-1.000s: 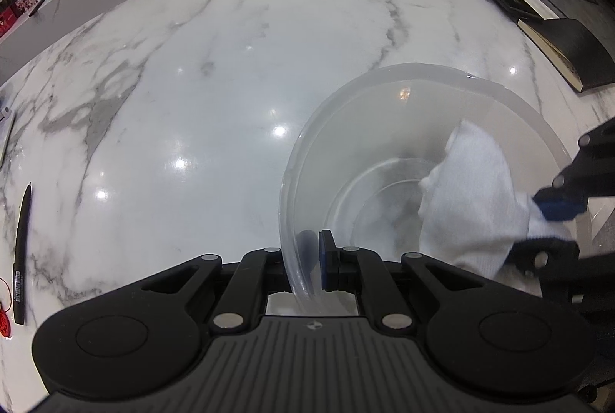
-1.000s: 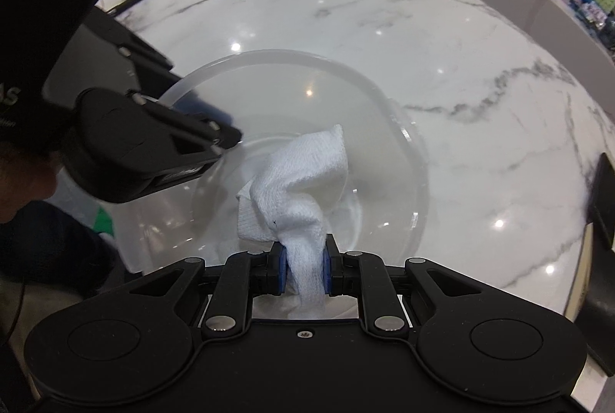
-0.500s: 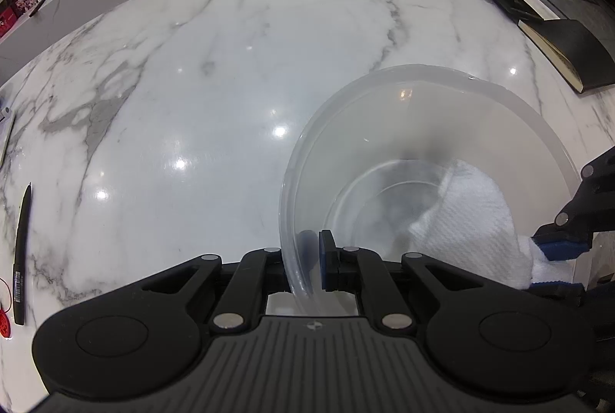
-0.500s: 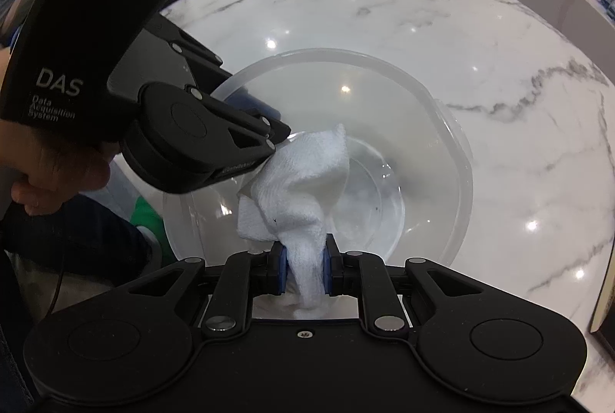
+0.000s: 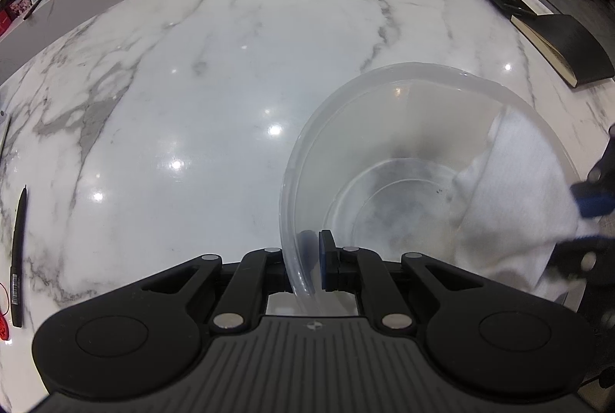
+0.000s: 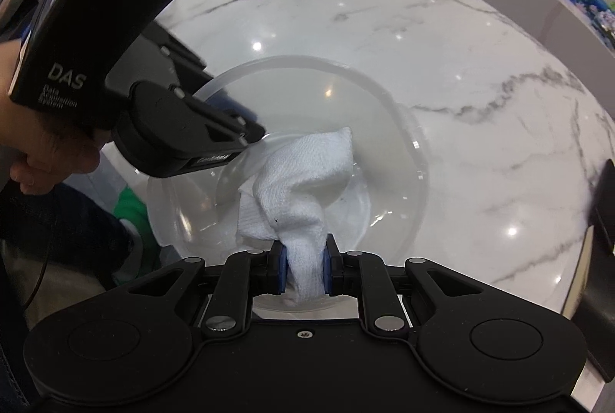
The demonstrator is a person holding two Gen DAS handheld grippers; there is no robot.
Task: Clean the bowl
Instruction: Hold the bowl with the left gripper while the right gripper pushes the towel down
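Though clear, bowl point(image 5: 384, 97) faintly smudged

Countertop point(image 5: 215, 74) open left, book point(image 5: 569, 47) (black) far right

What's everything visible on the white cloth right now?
The white cloth looks like soft woven terry, bunched and folded rather than spread. One end is pinched between the blue pads of the right gripper, which is shut on it. The rest drapes forward into the clear plastic bowl, lying against the inner wall and down toward the bottom. A tiny dark speck shows on its fold. The left gripper clamps the bowl's rim; whether it touches the cloth cannot be told.
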